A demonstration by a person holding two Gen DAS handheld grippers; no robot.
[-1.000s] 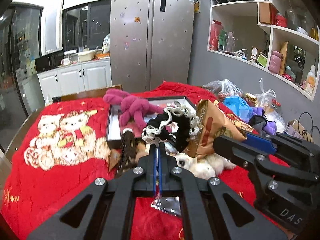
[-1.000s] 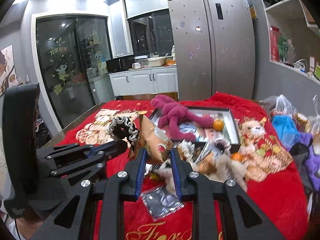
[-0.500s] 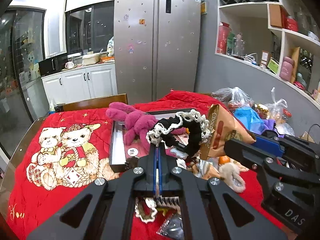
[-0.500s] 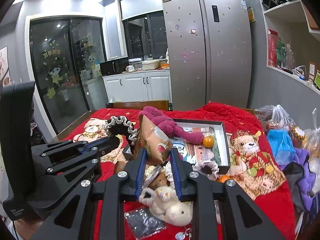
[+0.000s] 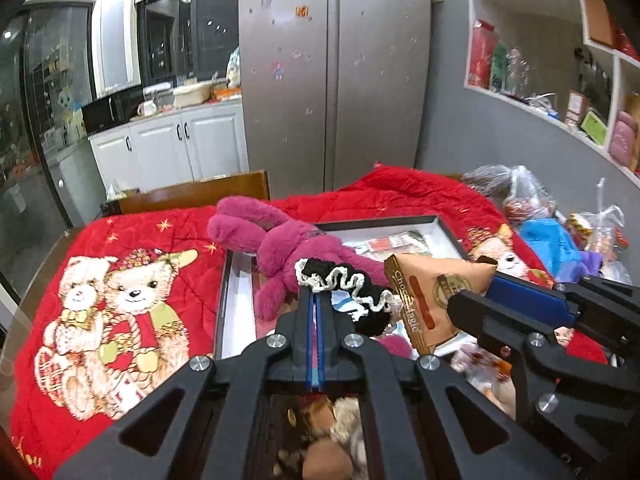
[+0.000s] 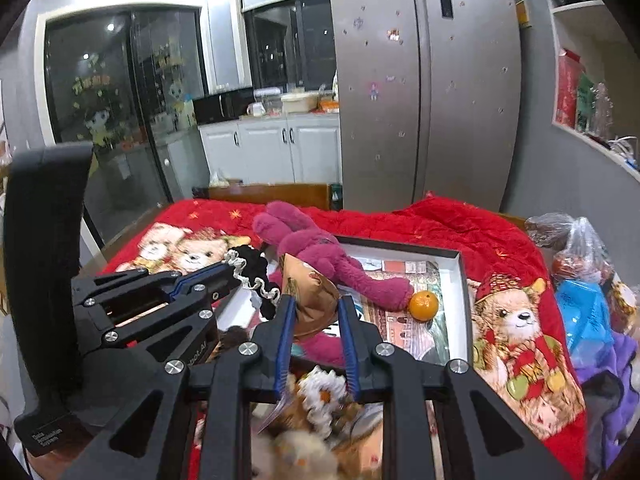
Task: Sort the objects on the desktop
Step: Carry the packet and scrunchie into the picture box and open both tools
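My left gripper (image 5: pixel 316 300) was closed, its jaws pinched together on the black scrunchie (image 5: pixel 352 288) with white lace trim, which hung from the tips above the tray. My right gripper (image 6: pixel 316 308) was clamped on the brown snack packet (image 6: pixel 310 296), the jaws set only as far apart as the packet's width. I held both items raised over the pile rather than resting on it, apparently so that each could be carried to the tray without dragging other objects along.

The black-rimmed tray (image 6: pixel 460 280) lay just beyond both grippers on the red quilt (image 5: pixel 160 240). It contained a magenta plush toy (image 5: pixel 288 248) sprawled across its far left corner, with its ears outside the rim. An orange (image 6: pixel 424 306) touched one plush limb. Printed flat packets covered much of the tray floor.

Below the grippers lay an unsorted heap of small plush and wrapped items, too blurred to identify. Plastic bags (image 6: pixel 576 248) stood at the quilt's right edge.
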